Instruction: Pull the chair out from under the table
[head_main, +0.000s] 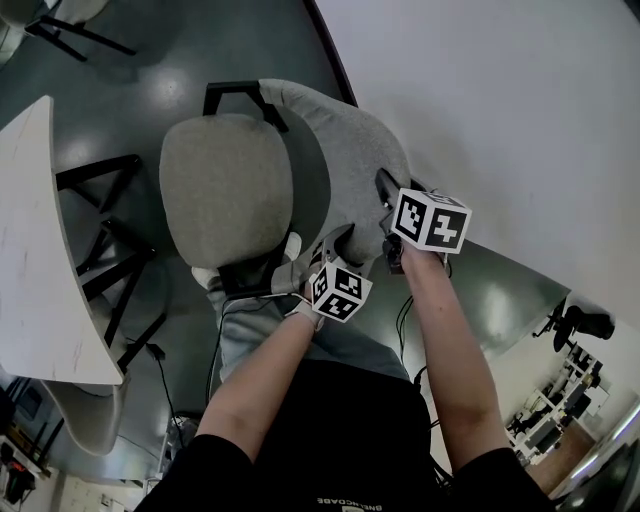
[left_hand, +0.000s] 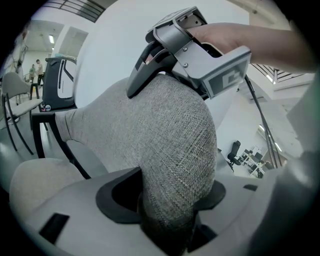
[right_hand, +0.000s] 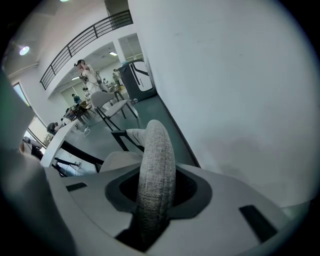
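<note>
While both my tongs bite the one grey chair (head_main: 225, 190), it stands clear of the white table (head_main: 35, 250) on my left, with dark floor (head_main: 150, 90) showing between them. My left gripper (head_main: 335, 243) is clamped on the thick padded side of the backrest (head_main: 345, 160). My right gripper (head_main: 385, 190) pinches the backrest's thin upper rim, and fabric fills both sets of jaws. A white wall (head_main: 500, 100) runs close along the chair's right side, and my leg (head_main: 290, 340) is just behind it. The table's black legs (head_main: 110, 255) stand to the seat's left. I count two more chairs: one pale chair (head_main: 60, 20) at the far corner and one dark office chair (head_main: 575, 325) off to my right. A black cable (head_main: 160, 370) lies on the floor by the table.
</note>
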